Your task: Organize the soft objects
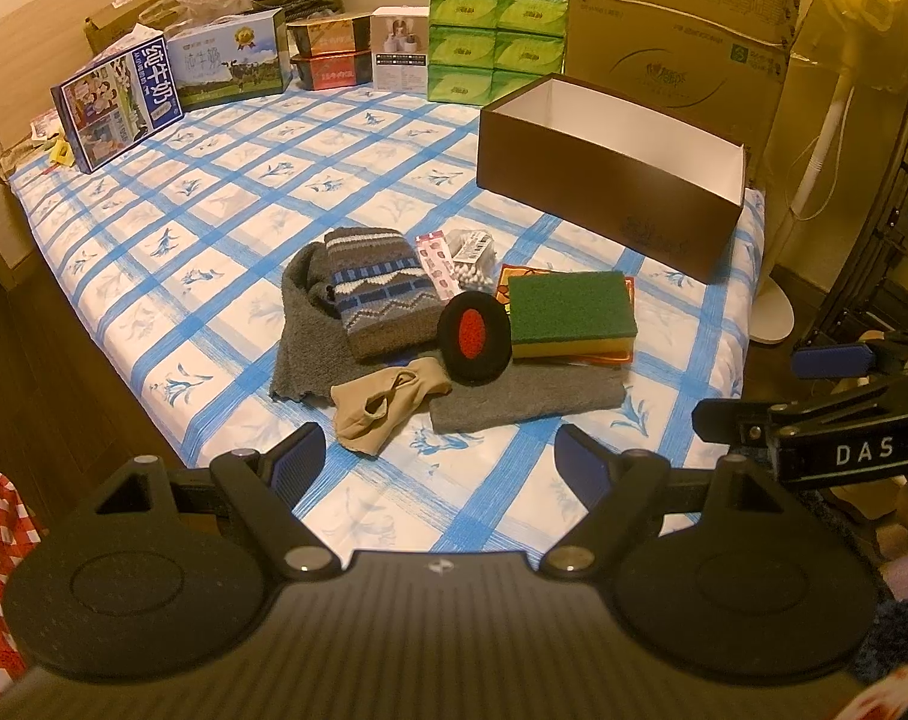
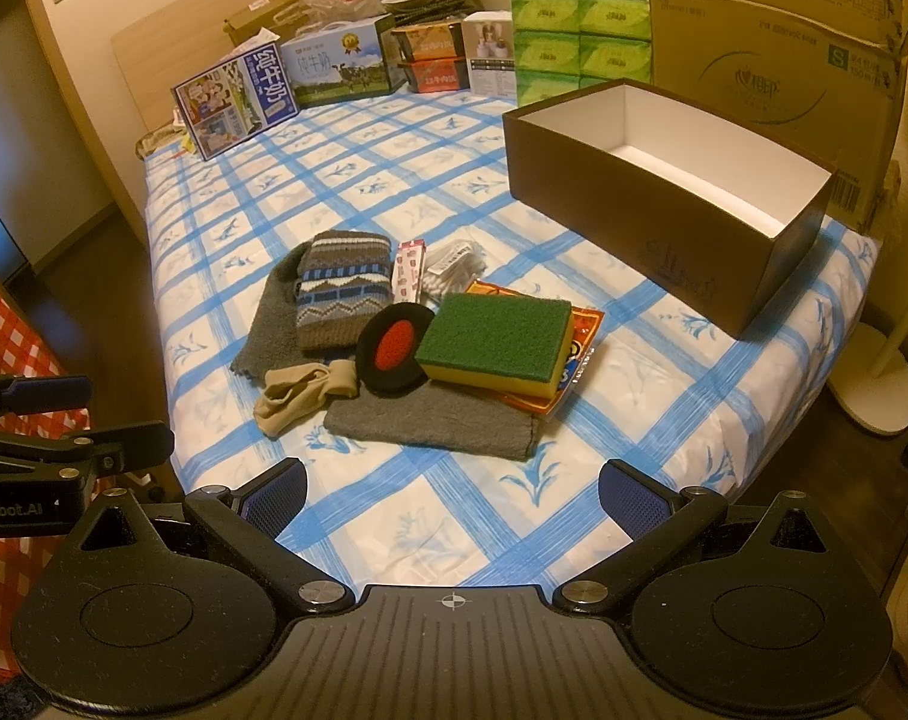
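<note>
**Desk:** What do I see nearest the lenses?

**Operator:** My left tool point(image 1: 438, 456) and right tool point(image 2: 452, 495) both hover level over the near edge of the bed point(image 2: 664, 372), side by side, fingers spread wide and gripping nothing. Each points forward at the pile. In the left view the right tool's side juts in at the edge; in the right view the left tool shows the same way.

**Desk:** And the soft things?

**Operator:** They lie heaped mid-bed on the blue-checked sheet. Closest to me are a beige stocking point(image 1: 381, 405) and a flat grey felt pad point(image 2: 435, 423). On the pad rests a black earmuff pad with a red centre point(image 1: 470, 336), tilted up against a green-and-yellow sponge point(image 2: 499, 342), which sits on an orange packet point(image 2: 580, 354). Left of them a patterned knit hat point(image 1: 375, 294) lies on a grey towel point(image 1: 297, 336). Just behind are a pink packet point(image 1: 435, 267) and a bag of cotton swabs point(image 1: 472, 267).

**Desk:** Beyond that?

**Operator:** An open brown box point(image 2: 664, 228), white inside, stands at far right, well apart from the pile. Milk cartons point(image 1: 117, 108) and green tissue packs point(image 1: 490, 51) line the far edge.
</note>
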Tool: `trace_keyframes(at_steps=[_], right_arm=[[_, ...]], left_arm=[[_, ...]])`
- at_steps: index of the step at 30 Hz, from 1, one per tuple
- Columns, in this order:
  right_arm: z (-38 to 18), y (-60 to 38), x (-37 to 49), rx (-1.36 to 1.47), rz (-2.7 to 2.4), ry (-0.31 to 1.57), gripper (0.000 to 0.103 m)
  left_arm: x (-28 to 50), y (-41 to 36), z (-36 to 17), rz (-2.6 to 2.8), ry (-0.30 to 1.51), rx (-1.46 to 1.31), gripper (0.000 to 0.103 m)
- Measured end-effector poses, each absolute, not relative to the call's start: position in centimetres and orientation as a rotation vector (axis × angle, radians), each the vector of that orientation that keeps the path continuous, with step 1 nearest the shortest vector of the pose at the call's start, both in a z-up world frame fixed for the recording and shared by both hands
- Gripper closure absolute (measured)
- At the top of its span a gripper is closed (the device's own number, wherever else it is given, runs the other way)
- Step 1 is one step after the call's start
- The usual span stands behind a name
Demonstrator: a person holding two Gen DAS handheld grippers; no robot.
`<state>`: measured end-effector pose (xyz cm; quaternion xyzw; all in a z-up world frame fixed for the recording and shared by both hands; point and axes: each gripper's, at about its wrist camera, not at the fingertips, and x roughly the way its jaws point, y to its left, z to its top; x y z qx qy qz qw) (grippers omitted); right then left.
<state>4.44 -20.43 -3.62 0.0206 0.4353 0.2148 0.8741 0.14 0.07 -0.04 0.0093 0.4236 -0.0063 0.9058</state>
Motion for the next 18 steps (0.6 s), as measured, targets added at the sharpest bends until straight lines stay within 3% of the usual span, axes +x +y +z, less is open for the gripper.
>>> trace_keyframes(at_steps=[18], right_arm=[[-5.4, -21.5, 7.3, 0.100, 0.443, 0.889, 0.000]], left_arm=[[3.4, 1.1, -2.8, 0.008, 0.913, 0.044, 0.021]])
